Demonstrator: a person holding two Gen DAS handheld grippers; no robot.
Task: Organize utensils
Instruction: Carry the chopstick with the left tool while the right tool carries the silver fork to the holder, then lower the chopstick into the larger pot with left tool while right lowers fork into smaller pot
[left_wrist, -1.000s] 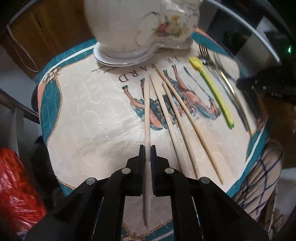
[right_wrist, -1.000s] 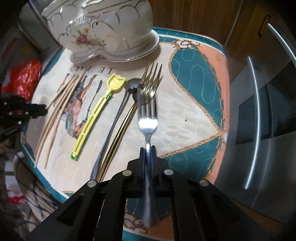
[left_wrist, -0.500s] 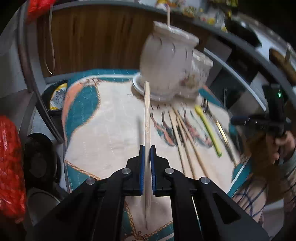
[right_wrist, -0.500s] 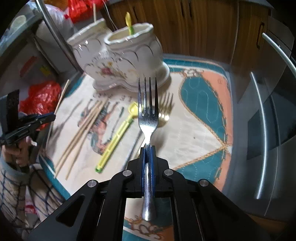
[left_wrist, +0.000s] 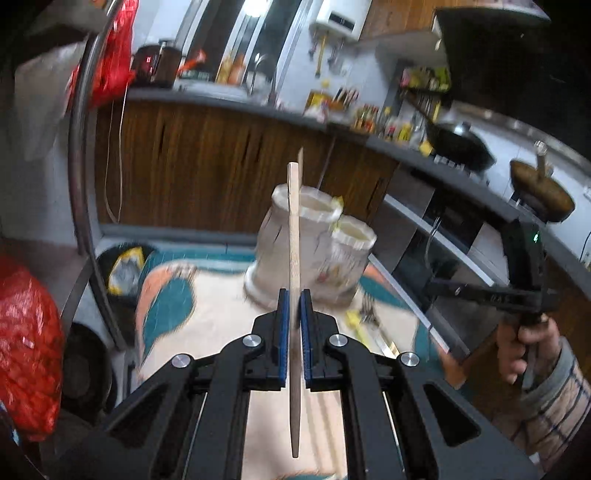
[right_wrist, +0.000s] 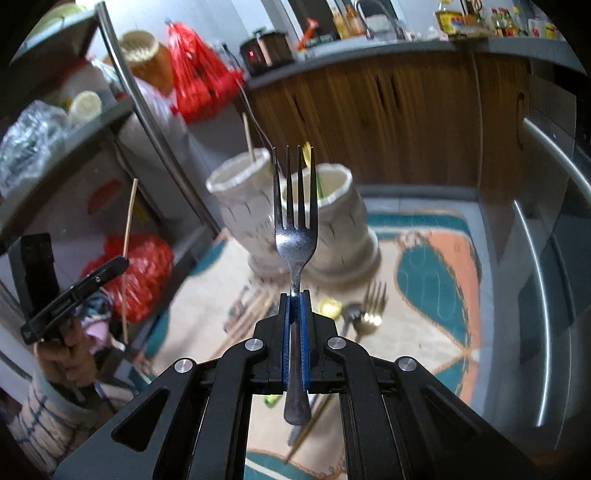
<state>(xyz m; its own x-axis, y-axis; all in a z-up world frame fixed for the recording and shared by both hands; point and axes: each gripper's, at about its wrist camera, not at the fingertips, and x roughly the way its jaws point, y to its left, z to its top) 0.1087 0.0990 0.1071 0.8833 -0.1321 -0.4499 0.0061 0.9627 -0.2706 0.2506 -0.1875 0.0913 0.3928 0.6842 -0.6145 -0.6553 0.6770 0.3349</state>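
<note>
both utensils are now raised well above the counter (right_wrist: 207, 314). the left gripper (left_wrist: 294, 295) clamps a chopstick (left_wrist: 294, 236), the right gripper (right_wrist: 294, 297) a fork (right_wrist: 295, 236), both before the ceramic holder (right_wrist: 332, 221).

A pale wooden chopstick (left_wrist: 294, 236) stands upright, clamped at mid-length; a silver fork (right_wrist: 295, 236) likewise, tines at 12 o'clock. More chopsticks (right_wrist: 251, 314), a yellow utensil (right_wrist: 330, 306) and a gold fork (right_wrist: 373, 302) lie at the white holder's (right_wrist: 332, 221) 6 o'clock
</note>
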